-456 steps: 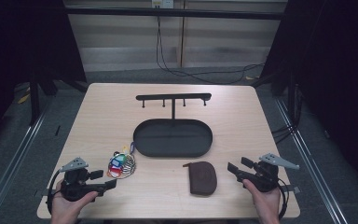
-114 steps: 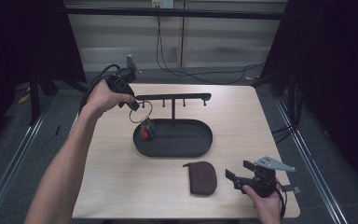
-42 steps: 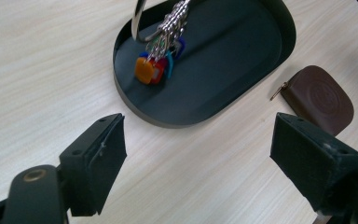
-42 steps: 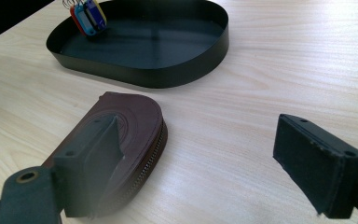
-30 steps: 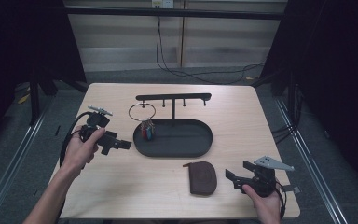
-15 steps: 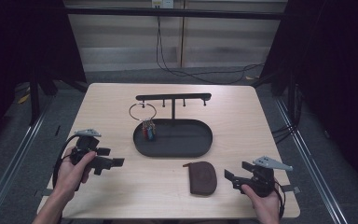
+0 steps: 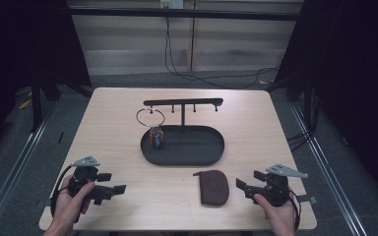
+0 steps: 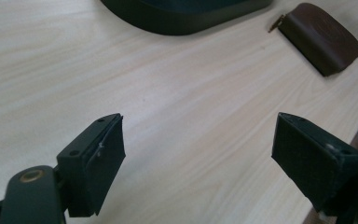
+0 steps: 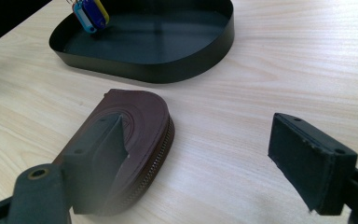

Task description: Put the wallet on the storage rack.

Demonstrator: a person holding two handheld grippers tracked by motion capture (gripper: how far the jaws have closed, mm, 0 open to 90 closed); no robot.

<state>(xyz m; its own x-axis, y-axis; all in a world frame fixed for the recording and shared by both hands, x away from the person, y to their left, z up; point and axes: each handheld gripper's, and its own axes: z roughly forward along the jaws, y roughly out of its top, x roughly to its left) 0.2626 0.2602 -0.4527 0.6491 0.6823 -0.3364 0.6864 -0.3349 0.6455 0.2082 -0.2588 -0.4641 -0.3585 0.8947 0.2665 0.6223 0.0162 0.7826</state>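
High view first: I take the black oval tray (image 7: 182, 147) as my landmark. My left gripper (image 7: 112, 189) sits at the near left of the tray, well apart from it, low over the table (image 7: 108, 123), with its jaws spread and nothing between them. In the left gripper view I see bare wood between the two pads, the tray's wall (image 8: 186, 18) at the top and the brown pouch (image 8: 320, 38) off toward the upper right. The key ring (image 7: 150, 117) hangs from the left end of the black rail (image 7: 183, 102) that stands on a post at the tray's far edge, and its coloured tags (image 7: 156, 137) dangle down to the tray's left end. My right gripper (image 7: 245, 186) is at the near right of the tray, jaws apart and empty. The brown pouch (image 7: 213, 186) lies flat just in front of the tray, close beside the right gripper's tips. In the right gripper view the pouch (image 9: 135, 135) lies partly behind one jaw, with the tags (image 9: 91, 13) at the tray's far corner.
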